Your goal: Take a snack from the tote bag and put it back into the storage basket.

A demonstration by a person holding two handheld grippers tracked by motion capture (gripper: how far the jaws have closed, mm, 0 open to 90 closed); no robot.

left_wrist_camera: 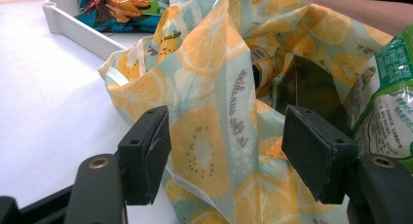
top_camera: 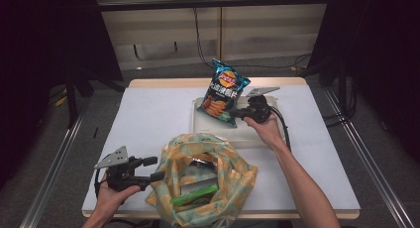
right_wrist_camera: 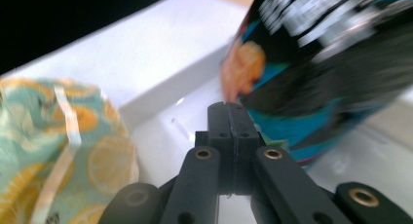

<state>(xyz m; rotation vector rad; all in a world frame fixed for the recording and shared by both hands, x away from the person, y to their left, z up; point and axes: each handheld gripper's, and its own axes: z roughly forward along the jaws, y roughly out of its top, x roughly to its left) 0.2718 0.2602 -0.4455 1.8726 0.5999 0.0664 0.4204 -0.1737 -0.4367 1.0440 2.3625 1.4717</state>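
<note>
A blue chip bag (top_camera: 223, 91) stands tilted up over the white tray (top_camera: 208, 128). My right gripper (top_camera: 236, 114) is at its lower right corner. In the right gripper view the jaws (right_wrist_camera: 229, 109) are pressed together at the bottom seam of the chip bag (right_wrist_camera: 316, 63). A lemon-print cloth bag (top_camera: 203, 178) sits open near the front edge with a green snack packet (top_camera: 195, 194) inside. My left gripper (top_camera: 153, 169) is at its left rim. In the left gripper view the jaws (left_wrist_camera: 226, 146) stand apart with a fold of the cloth bag (left_wrist_camera: 214, 87) between them.
The table (top_camera: 148, 119) is covered in white. The tray (left_wrist_camera: 73, 24) lies just behind the cloth bag. A dark labelled item (left_wrist_camera: 263, 63) sits deep inside the bag beside the green packet (left_wrist_camera: 389, 87). Metal rails run along both sides of the table.
</note>
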